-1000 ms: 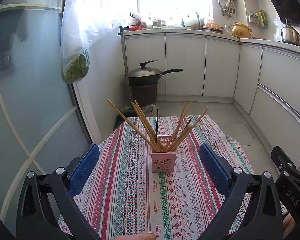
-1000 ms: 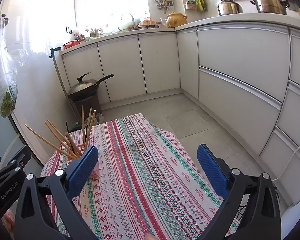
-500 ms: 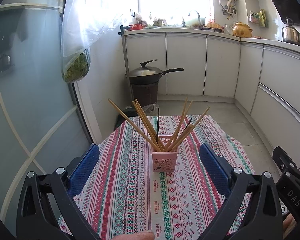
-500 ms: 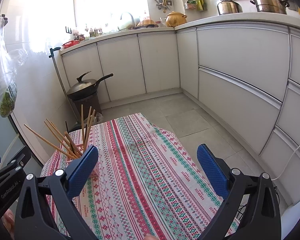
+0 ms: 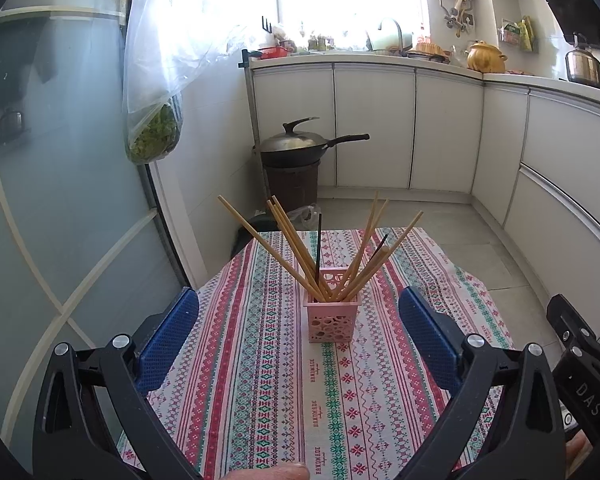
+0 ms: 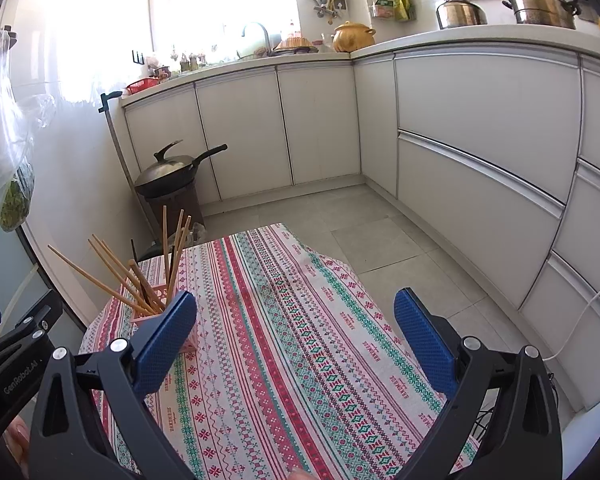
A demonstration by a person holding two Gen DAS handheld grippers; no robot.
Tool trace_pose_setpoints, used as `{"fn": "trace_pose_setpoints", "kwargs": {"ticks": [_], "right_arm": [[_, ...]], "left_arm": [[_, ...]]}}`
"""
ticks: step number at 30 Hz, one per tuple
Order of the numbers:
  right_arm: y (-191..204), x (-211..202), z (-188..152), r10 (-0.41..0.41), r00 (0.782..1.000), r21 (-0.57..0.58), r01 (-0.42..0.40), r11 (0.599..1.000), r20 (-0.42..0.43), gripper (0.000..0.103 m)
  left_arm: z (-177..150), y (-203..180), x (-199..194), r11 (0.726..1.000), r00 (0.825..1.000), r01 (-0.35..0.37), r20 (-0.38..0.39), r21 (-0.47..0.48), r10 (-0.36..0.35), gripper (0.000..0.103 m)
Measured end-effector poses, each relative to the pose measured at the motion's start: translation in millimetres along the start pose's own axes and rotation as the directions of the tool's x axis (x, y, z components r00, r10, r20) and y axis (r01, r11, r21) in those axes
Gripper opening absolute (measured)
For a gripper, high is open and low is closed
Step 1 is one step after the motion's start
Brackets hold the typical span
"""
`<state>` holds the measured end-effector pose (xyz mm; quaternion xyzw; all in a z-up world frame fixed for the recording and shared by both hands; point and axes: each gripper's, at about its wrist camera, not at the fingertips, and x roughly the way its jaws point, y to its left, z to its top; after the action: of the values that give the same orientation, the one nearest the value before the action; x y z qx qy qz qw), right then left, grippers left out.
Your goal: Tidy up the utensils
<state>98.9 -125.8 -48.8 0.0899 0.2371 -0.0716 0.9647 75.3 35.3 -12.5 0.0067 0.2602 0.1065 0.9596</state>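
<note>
A pink perforated holder (image 5: 332, 320) stands upright on the patterned tablecloth (image 5: 260, 360). Several wooden chopsticks (image 5: 288, 240) and a black one fan out of it. My left gripper (image 5: 300, 328) is open and empty, facing the holder from a short way back. My right gripper (image 6: 296, 332) is open and empty over the cloth, to the right of the holder (image 6: 148, 312), whose lower part is hidden behind my left blue pad (image 6: 168, 340). The chopsticks (image 6: 112, 276) show above it.
The small table ends at the cloth's edges (image 6: 340, 264), with tiled floor (image 6: 380, 240) beyond. A lidded wok (image 5: 296, 148) sits on a brown bin by the wall. White cabinets (image 6: 480, 180) run along the back and right. A bag of greens (image 5: 152, 136) hangs at the left.
The left view has drawn back slightly from the holder. Both grippers stay open and nothing on the table has moved.
</note>
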Motion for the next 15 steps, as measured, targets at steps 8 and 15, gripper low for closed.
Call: {"fn": "trace_pose_setpoints", "kwargs": {"ticks": [8, 15], "right_arm": [[-1.8, 1.3, 0.0, 0.003, 1.0, 0.002, -0.003, 1.0, -0.01, 0.096], [-0.7, 2.7, -3.1, 0.004, 1.0, -0.002, -0.004, 1.0, -0.016, 0.096]], "left_arm": [[0.5, -0.2, 1.6, 1.0, 1.0, -0.01, -0.003, 0.012, 0.01, 0.096], [-1.5, -0.8, 3.6, 1.0, 1.0, 0.005, -0.003, 0.013, -0.005, 0.094]]}}
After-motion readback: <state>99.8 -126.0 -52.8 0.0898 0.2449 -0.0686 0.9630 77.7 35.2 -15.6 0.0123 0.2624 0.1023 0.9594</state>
